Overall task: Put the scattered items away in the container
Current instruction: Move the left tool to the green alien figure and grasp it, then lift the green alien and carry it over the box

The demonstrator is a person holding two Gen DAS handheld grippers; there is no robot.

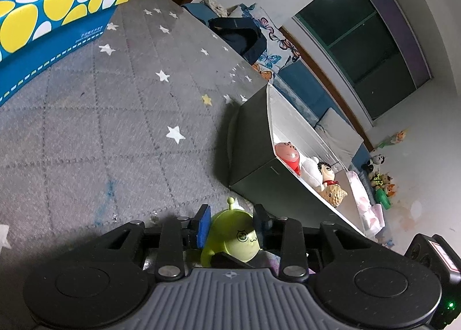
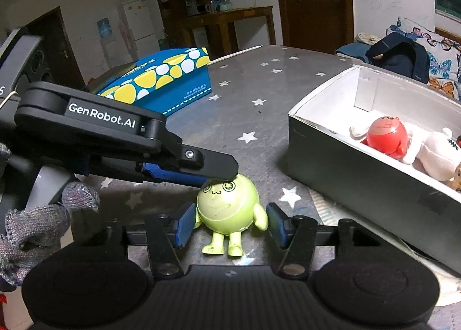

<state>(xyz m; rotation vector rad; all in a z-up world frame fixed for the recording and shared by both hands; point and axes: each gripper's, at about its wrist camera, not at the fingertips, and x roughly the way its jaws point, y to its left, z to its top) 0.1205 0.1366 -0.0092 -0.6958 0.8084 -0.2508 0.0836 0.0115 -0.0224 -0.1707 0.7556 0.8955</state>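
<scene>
green figure [image 2: 227, 209]: 1 | toys in box [image 1: 311, 168]: apparently 4 | tissue box [image 2: 161, 79]: 1

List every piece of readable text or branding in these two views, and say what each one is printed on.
"GenRobot.AI": white lettering on the side of the left tool, seen from the right wrist.
Blue and yellow box: small white print on its side, too small to read.
Same box, left wrist view: yellow brand lettering on its top, upside down and cut off, not readable.
Green toy: a drawn face only, no text.

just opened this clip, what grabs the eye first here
A lime-green round toy figure stands on the star-patterned table, with the left gripper closed around its head and the right gripper open either side. Right of it, the grey box holds a red toy.
</scene>
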